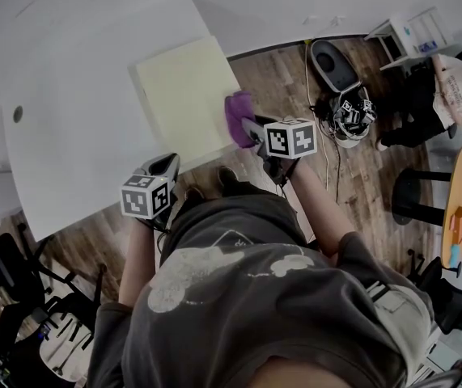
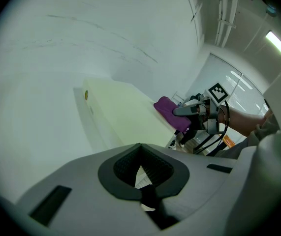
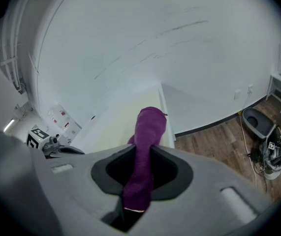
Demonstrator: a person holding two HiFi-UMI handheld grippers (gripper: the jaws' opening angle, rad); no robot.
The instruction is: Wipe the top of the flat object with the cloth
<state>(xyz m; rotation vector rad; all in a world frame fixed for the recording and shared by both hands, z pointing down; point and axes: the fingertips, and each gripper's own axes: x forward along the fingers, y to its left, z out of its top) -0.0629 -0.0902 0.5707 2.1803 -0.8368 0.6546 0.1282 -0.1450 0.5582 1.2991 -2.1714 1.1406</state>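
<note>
**A:** Where is the cloth (image 3: 149, 129) seen?

**B:** It is gripped by the right gripper (image 1: 252, 130). In the right gripper view a purple strip is pinched between the 2 jaws, which are closed narrowly on it. Its free end is carried out beyond the tips.

**A:** And the flat board (image 1: 184, 95)?

**B:** A pale yellow panel is laid flat on the white table (image 1: 69, 136), just above the centre of the head view. 1 of its corners is set close to the table's near edge.

**A:** How is the cloth placed against it?

**B:** In the head view the bunched end is held at the board's right edge, towards its lower right corner. In the left gripper view it is shown at the far edge of the panel and seems to touch it, but firm contact cannot be confirmed. Most of the top is left uncovered.

**A:** What is shown of the left gripper (image 1: 164, 168)?

**B:** It is found lower left of centre in the head view, at the table's near edge. It is just beside the board's lower left corner and apart from the cloth. In its own view the 2 jaws are brought together, tips meeting, and nothing is held between them.

**A:** What is seen beyond the table?

**B:** A wooden floor (image 1: 360, 184) is seen at the right of the head view.
</note>
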